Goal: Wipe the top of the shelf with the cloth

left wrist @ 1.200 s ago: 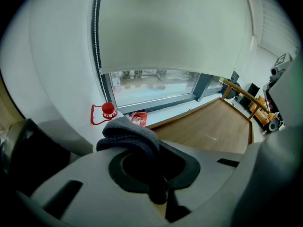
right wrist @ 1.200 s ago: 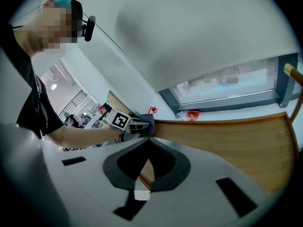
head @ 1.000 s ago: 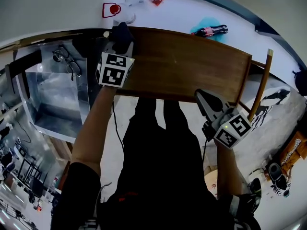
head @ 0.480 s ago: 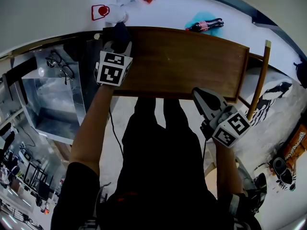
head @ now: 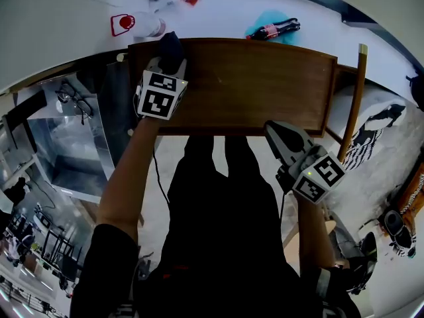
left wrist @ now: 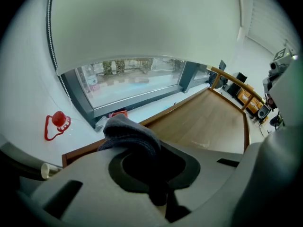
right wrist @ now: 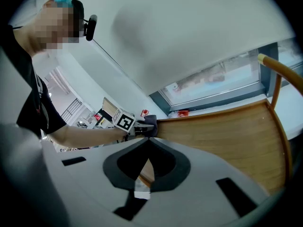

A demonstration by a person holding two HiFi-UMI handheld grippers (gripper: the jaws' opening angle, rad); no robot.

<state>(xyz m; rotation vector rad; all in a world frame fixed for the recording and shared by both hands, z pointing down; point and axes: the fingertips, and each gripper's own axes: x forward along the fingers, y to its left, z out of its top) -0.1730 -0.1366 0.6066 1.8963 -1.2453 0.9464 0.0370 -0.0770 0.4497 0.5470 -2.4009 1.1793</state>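
Observation:
The brown wooden shelf top [head: 252,85] stretches across the head view. A dark grey cloth [head: 171,45] lies on its far left part, close to the back edge. My left gripper [head: 169,58] is shut on the cloth and presses it on the wood. In the left gripper view the cloth [left wrist: 130,134] bulges out between the jaws of the left gripper [left wrist: 144,150], with the shelf top [left wrist: 213,122] running away to the right. My right gripper [head: 273,130] hovers at the shelf's front edge, shut and holding nothing. In the right gripper view the right gripper [right wrist: 149,143] points toward the left gripper [right wrist: 142,124] across the shelf top [right wrist: 227,131].
A dark bottle with a red label [head: 271,28] lies on the white floor beyond the shelf, with a red-and-white item [head: 124,24] at far left. A metal container [head: 66,144] with glasses [head: 69,97] stands left. A wooden post [head: 356,91] rises at the right end.
The left gripper has slid the cloth a little to the right, away from the shelf's left corner, along the back edge. The right gripper has stayed at the front edge.

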